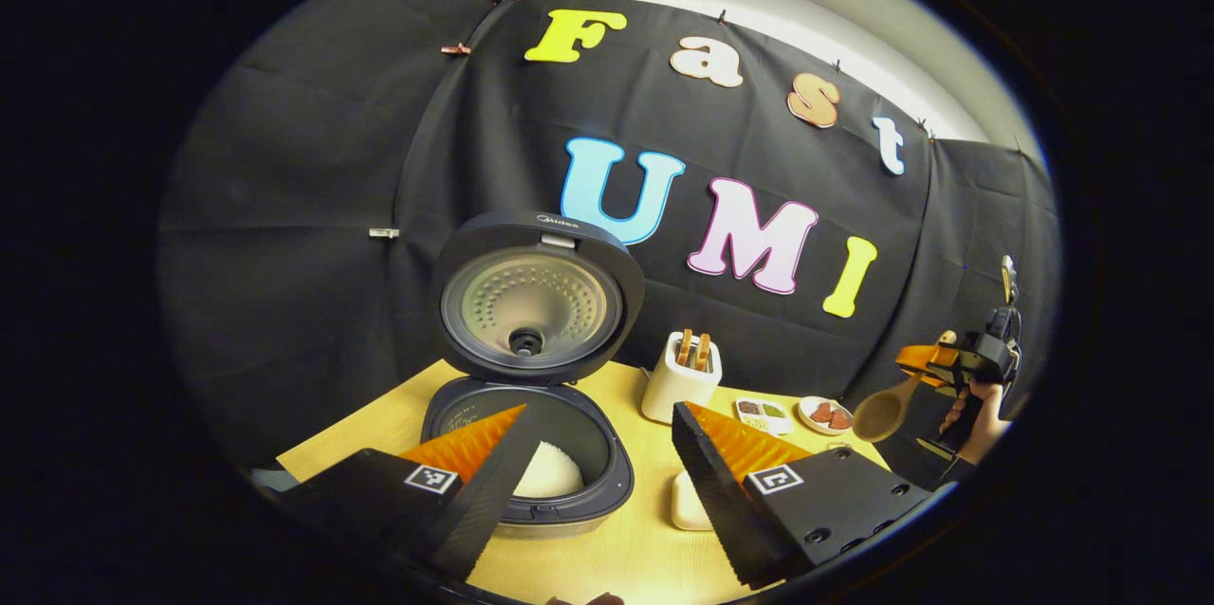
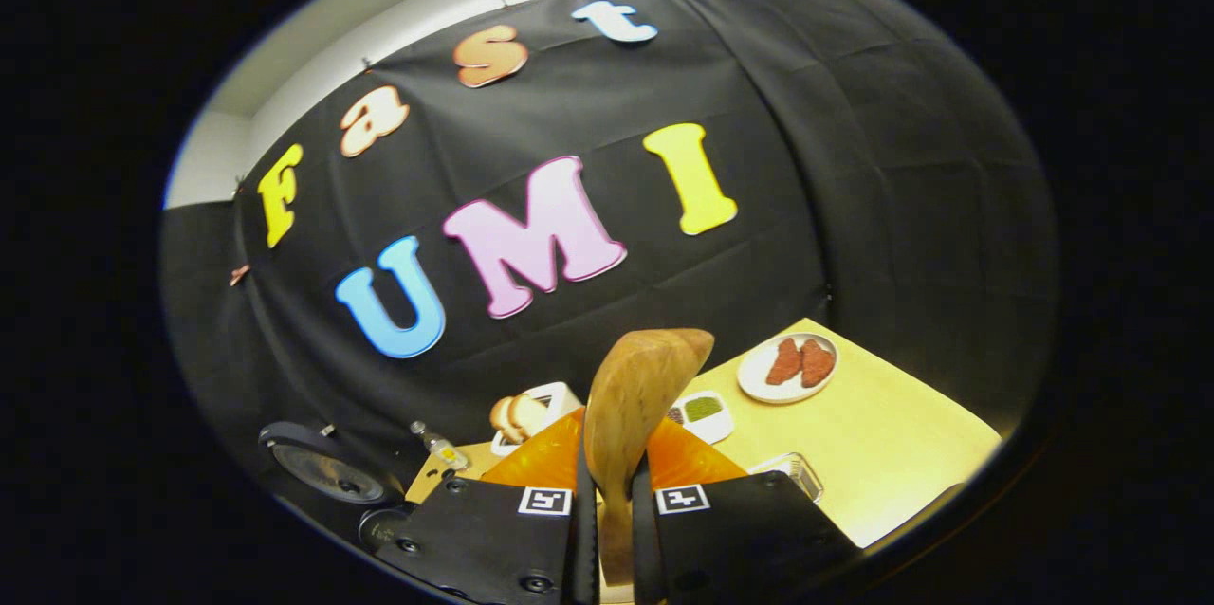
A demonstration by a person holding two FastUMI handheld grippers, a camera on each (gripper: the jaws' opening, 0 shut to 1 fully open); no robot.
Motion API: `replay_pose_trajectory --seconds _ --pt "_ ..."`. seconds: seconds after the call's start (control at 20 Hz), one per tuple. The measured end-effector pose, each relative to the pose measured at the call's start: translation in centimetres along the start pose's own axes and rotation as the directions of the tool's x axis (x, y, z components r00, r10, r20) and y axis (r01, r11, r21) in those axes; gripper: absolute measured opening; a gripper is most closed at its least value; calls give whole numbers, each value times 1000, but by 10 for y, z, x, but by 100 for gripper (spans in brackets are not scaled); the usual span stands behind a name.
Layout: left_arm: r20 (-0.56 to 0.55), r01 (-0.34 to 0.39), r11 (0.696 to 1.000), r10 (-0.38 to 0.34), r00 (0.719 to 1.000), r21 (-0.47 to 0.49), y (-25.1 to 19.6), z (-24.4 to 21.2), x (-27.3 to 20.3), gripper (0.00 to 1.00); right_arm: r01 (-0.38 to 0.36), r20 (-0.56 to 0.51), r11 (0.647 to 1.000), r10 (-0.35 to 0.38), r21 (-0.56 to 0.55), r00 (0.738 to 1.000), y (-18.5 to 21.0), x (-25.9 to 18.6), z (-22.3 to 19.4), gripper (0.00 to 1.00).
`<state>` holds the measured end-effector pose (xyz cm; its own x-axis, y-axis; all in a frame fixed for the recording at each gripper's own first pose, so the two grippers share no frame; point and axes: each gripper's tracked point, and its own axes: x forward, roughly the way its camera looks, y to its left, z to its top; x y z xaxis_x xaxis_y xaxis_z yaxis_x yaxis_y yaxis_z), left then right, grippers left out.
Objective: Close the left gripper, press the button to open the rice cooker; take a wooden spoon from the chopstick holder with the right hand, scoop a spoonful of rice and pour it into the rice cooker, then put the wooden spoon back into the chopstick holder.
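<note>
Right gripper (image 2: 607, 529) fingers clamped on wooden spoon (image 2: 634, 406), lifted clear at 3 o'clock of rice cooker (image 1: 527, 453), lid up for pouring. Left gripper (image 1: 596, 482) fingers spread, idle above worktop (image 1: 616, 548).

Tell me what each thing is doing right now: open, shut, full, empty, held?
Rice cooker: lid up, white rice inside.
Wooden spoon: held up in the right gripper, bowl empty.
Left gripper: open, holding nothing.
Chopstick holder: upright, wooden handles sticking out.
Plate: two red pieces on it.
</note>
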<state>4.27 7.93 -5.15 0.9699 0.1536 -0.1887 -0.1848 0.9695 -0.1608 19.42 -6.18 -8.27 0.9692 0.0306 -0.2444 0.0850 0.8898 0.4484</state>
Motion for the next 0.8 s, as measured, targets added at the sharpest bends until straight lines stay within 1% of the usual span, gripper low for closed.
replay_pose_trajectory --seconds 0.1,0.2,0.3,0.4,0.6,0.8 --pt "-3 -34 999 34 999 -4 -6 0 1 95 55 1 997 -55 53 999 -38 11 4 18" --pt "-26 -42 999 43 999 17 -19 -5 1 95 110 6 990 -111 93 994 -77 23 8 18" --pt "-27 -60 997 61 998 52 -30 -4 -3 95 149 -2 981 -150 123 989 -108 33 7 18" --pt "-23 -81 994 82 996 71 -42 -5 -6 95 183 -35 971 -180 157 983 -134 43 -1 18" --pt "-53 -115 991 118 992 62 -64 -18 -2 95 225 -115 961 -208 163 971 -169 64 -37 18" --pt "-59 -124 989 129 990 83 -87 -20 2 95 235 -172 955 -204 183 964 -179 88 -71 18"
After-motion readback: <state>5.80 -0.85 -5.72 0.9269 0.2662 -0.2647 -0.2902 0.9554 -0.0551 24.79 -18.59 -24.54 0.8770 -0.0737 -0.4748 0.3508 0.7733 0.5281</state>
